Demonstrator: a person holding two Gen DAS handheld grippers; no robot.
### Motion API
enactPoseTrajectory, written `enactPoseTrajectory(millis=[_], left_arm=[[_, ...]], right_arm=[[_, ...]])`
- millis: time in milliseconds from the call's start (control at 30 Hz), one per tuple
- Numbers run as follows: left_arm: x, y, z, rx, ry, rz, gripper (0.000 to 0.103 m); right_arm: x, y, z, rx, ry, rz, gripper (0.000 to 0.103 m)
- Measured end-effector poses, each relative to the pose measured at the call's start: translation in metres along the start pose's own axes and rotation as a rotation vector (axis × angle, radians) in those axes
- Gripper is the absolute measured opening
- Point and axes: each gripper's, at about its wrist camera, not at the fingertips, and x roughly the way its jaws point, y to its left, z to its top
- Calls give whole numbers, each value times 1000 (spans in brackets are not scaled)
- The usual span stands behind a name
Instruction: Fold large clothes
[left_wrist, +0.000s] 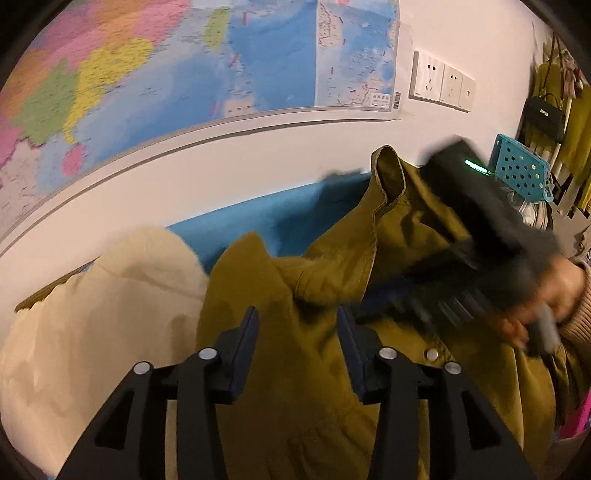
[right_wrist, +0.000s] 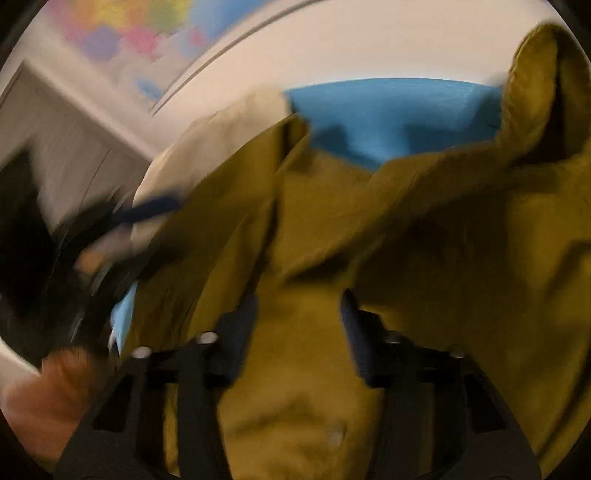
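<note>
A map (left_wrist: 155, 66) covers the upper left of the left wrist view, pinned on a white wall (left_wrist: 258, 155); it shows again, blurred, at the top left of the right wrist view. To its right, in the upper right of the frame, sit three white sockets (left_wrist: 441, 82) in a row. At the far right edge a black handbag (left_wrist: 546, 117) hangs among yellow-green clothes (left_wrist: 576, 140) on a rack. Just below it stands a teal crate (left_wrist: 522, 168) with round holes. A blue sheet (left_wrist: 266, 218) lies across the middle, against the wall. A grey door (right_wrist: 66, 147) fills the left of the right wrist view.
</note>
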Motion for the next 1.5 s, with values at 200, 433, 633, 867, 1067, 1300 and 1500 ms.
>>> enactPoseTrajectory(millis=[200,433,633,867,1067,1300,1500], left_arm=[[-17,-2,-32,-13,43,-69,55],[-19,-46,-65,48,107,-131,67],[-14,-56,-93,25,213,-127,75],[-12,-63,-126,11,247,-88,12],[-69,-18,-112,-202,88,-39,5],[-119,33,-93,-314,-41,186,5],[-133,89,-94,-416,-65,386,5]], right_arm=[[-24,-6,52,-12,-199,-53,10],[-13,-28,65,56,-211,-172,52],[-90,7,2,-96,-246,-190,74],[-147,28,-134,-205,-200,-421,88],[-165,9,-234,-135,-147,-457,97],[-195,-2,-259,-141,-174,-445,14],[-303,-32,-236,-7,-460,-440,10]])
